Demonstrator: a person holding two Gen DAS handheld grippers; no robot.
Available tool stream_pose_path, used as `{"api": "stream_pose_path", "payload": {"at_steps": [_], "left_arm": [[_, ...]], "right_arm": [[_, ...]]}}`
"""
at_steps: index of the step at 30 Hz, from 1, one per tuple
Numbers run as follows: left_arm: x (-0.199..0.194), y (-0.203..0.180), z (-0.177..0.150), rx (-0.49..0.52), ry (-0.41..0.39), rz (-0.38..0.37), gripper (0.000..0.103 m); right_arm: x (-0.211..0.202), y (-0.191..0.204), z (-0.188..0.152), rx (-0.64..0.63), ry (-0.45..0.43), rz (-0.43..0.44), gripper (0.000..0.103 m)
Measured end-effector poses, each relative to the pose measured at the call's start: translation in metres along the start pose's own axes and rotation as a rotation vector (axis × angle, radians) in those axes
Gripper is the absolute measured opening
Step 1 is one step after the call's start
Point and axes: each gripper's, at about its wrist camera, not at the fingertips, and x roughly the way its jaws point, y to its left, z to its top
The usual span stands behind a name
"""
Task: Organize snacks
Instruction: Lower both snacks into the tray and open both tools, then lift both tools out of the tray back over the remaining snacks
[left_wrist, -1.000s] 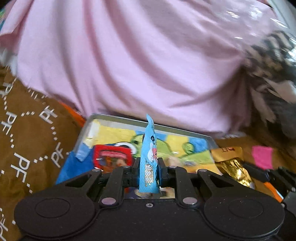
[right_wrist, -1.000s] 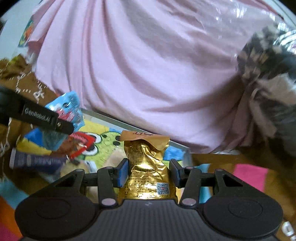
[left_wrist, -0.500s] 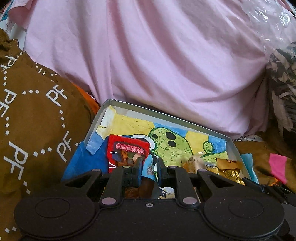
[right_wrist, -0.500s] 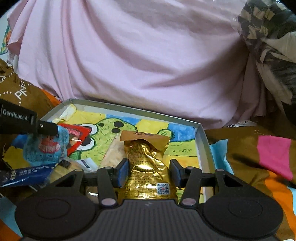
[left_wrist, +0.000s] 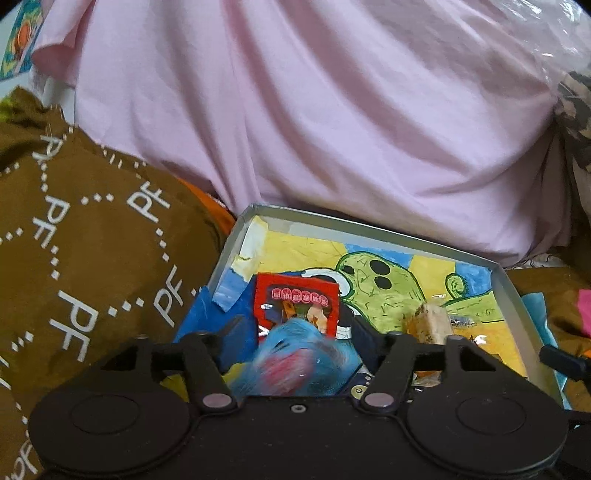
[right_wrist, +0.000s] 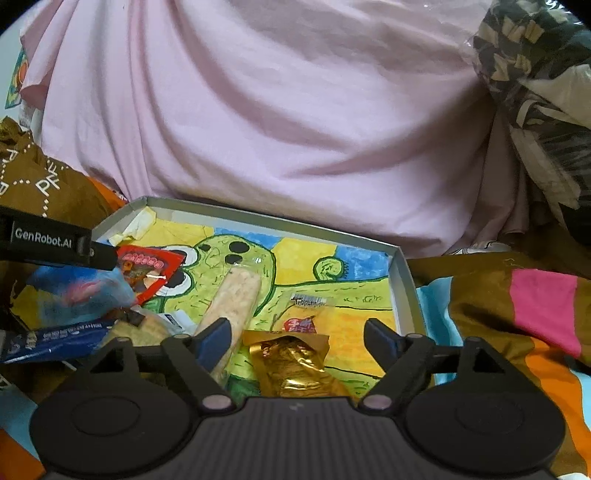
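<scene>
A shallow grey box (left_wrist: 369, 226) (right_wrist: 258, 216) with a green cartoon drawing on its floor holds several snacks. My left gripper (left_wrist: 297, 328) is opening over its near left corner. A blurred light-blue packet (left_wrist: 295, 356) (right_wrist: 81, 291) sits loose between the fingers, clear of the pads. Just beyond it lies a red packet (left_wrist: 295, 306) (right_wrist: 147, 266). My right gripper (right_wrist: 297, 332) is opening too. The gold foil packet (right_wrist: 295, 365) rests on the box floor between its fingers, touching neither pad. A long beige bar (right_wrist: 236, 295) (left_wrist: 428, 325) lies beside the left finger.
Pink cloth (left_wrist: 314, 129) rises behind the box. Brown printed fabric (left_wrist: 74, 240) bulges on the left. A striped blanket (right_wrist: 517, 314) lies to the right, under a dark patterned bundle (right_wrist: 535, 92). In the box also lie a dark blue packet (right_wrist: 55, 339) and a clear-wrapped snack (right_wrist: 303, 314).
Both grippers came down over the box and their jaws spread. The light-blue packet slipped out of the left grip, and the gold packet dropped from the right grip onto the box floor.
</scene>
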Motion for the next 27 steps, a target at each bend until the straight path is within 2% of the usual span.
{"api": "stream_pose_path", "payload": {"at_steps": [9,15,27], "left_arm": [[-0.030,-0.007,0.002,0.032,-0.060,0.011,0.092],[-0.057,-0.007,0.004,0.048,-0.104,0.030,0.101],[-0.130,-0.007,-0.002,0.064,-0.158,0.021,0.102]], "right_arm": [[-0.031,-0.006,0.011,0.031,-0.057,-0.009,0.096],[-0.064,-0.013,0.018,0.049,-0.116,-0.024,0.103],[-0.134,-0.031,0.011,0.088,-0.158,-0.023,0.103]]}}
